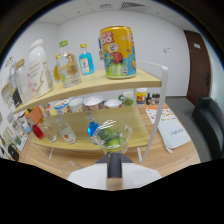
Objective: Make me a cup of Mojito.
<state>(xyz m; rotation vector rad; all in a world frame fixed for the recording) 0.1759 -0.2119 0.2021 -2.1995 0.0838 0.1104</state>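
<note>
A two-tier wooden shelf [145, 77] with white uprights fills the middle of the frame, standing on a wooden table [165, 159] whose pale brown top shows at lower right. On the upper board, near the top centre, stands a big yellow can [118, 52] with cartoon print, and to its left a small blue bottle [85, 59], a clear glass bottle [68, 67] with a green cap, and a tall white jug [38, 67] toward the upper left. The lower board carries a row of small bowls [93, 103] in the centre, a few small dark jars [152, 98] to the right, and small bottles with a red and orange item at the left edge. Low in the centre, just ahead of the gripper [114, 167], sits a clear glass cup [113, 138] holding green lime pieces; it appears to rest in front of the lower shelf, with a blue-capped item just behind it on its left. Only a dark central strip and a pale body of the gripper show at the bottom, so I cannot tell how its fingers stand. A printed sheet [172, 131] lies on the table at right. Behind are white walls, a tiled ceiling with a vent, a dark brown door [199, 60] at upper right, and a dark chair [210, 122] at the right edge.
</note>
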